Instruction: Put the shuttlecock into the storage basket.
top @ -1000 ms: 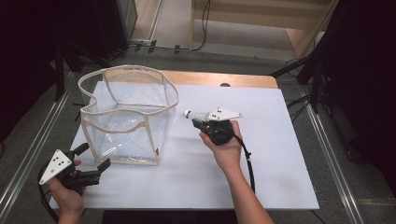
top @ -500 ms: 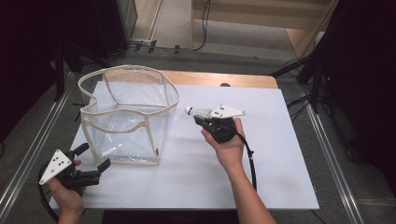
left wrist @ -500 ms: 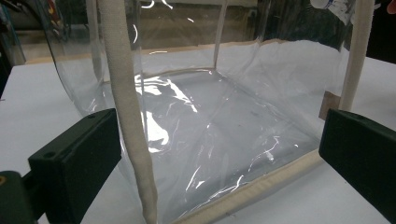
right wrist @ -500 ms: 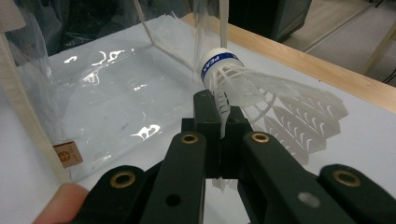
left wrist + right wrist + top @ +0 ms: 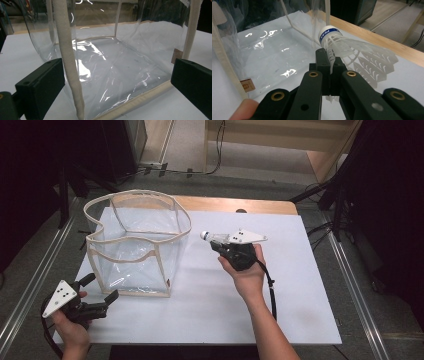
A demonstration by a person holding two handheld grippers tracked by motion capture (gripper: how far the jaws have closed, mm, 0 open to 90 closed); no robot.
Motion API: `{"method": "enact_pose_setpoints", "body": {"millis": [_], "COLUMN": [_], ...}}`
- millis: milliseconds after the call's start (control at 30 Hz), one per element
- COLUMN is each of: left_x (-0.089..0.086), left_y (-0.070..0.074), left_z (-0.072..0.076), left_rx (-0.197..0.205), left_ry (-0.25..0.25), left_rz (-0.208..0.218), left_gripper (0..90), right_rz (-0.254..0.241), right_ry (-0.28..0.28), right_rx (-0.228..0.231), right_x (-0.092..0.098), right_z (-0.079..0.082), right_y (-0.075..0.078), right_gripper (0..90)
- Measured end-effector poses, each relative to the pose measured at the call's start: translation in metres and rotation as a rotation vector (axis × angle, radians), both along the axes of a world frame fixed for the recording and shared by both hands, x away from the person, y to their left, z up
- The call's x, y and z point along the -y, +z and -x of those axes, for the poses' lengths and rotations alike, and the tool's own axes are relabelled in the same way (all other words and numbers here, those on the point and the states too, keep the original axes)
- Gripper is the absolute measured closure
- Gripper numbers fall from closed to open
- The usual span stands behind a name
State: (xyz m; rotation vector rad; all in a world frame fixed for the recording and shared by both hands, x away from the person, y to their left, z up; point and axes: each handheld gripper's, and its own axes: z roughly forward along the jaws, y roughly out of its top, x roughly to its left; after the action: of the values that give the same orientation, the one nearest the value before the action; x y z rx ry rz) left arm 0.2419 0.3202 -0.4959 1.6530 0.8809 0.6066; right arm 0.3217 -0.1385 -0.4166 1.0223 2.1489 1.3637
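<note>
**Black grippers, bare forearms**

Two handheld tools of matte black plastic: left gripper (image 5: pixel 97 296), right gripper (image 5: pixel 220 242). Topped with a pale grey three-cornered plate dotted with small dark marks. Blocky rectangular pads (image 5: pixel 42 83). Brass-ringed pivot holes along the linkage arms. Trailing a black cable. No sleeves.

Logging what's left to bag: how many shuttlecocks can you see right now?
1. The shuttlecock is pinched by its skirt in the right gripper, beside the clear bag. The bag looks empty.
</note>
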Motion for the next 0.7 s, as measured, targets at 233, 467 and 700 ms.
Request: {"method": "enact_pose_setpoints", "body": {"millis": [233, 467, 700], "left_x": [0.0, 0.0, 0.0], "left_y": [0.0, 0.0, 0.0], "left_z": [-0.001, 0.0, 0.0], "left_rx": [-0.003, -0.002, -0.003], "left_ry": [0.001, -0.001, -0.001], "left_rz": [-0.002, -0.004, -0.004], "left_gripper": [0.0, 0.0, 0.0], "right_rz": [-0.009, -0.015, -0.029], "right_ry": [-0.014, -0.019, -0.026], "right_rx": [0.006, 0.023, 0.034], "right_x": [0.003, 0.005, 0.006], "right_z": [-0.002, -0.001, 0.0], "right_y": [0.008, 0.017, 0.022], "right_gripper": [87.7, 87.7, 87.7]}}
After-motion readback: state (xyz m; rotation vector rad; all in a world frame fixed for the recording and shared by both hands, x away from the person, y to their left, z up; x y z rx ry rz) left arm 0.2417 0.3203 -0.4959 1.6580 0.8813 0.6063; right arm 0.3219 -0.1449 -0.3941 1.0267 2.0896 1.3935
